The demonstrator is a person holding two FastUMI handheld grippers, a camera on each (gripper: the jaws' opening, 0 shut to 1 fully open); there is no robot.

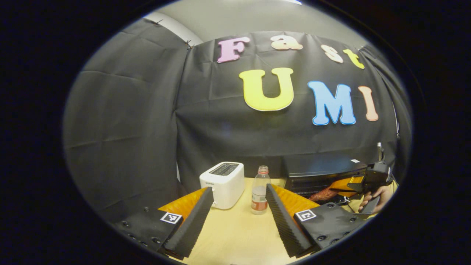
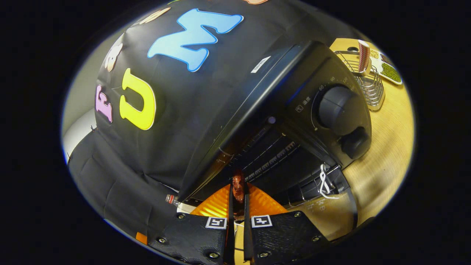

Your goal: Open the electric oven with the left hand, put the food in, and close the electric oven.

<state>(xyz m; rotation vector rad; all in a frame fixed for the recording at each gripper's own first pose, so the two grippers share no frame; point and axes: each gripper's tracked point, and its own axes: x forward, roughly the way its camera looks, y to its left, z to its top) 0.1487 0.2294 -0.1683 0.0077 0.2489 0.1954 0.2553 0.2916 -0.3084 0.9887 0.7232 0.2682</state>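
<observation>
- A pale wooden table [image 1: 235, 232] is backed by black cloth; a white toaster [image 1: 223, 184] and a small bottle [image 1: 259, 190] are set side by side on it.
- The left gripper [image 1: 239, 198] is held wide open over the table, with nothing between its fingers.
- The right gripper [image 2: 238, 200] is closed on a reddish-brown piece of food [image 2: 238, 187], held at the mouth of the black oven [image 2: 294, 110], whose door [image 2: 323, 206] is folded down.

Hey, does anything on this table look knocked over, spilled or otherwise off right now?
Nothing stands out. The white toaster and the plastic bottle stand upright on the table, with no spill around them. The electric oven is open, and the right claw holds the reddish-brown food at its mouth, as the task calls for.
</observation>
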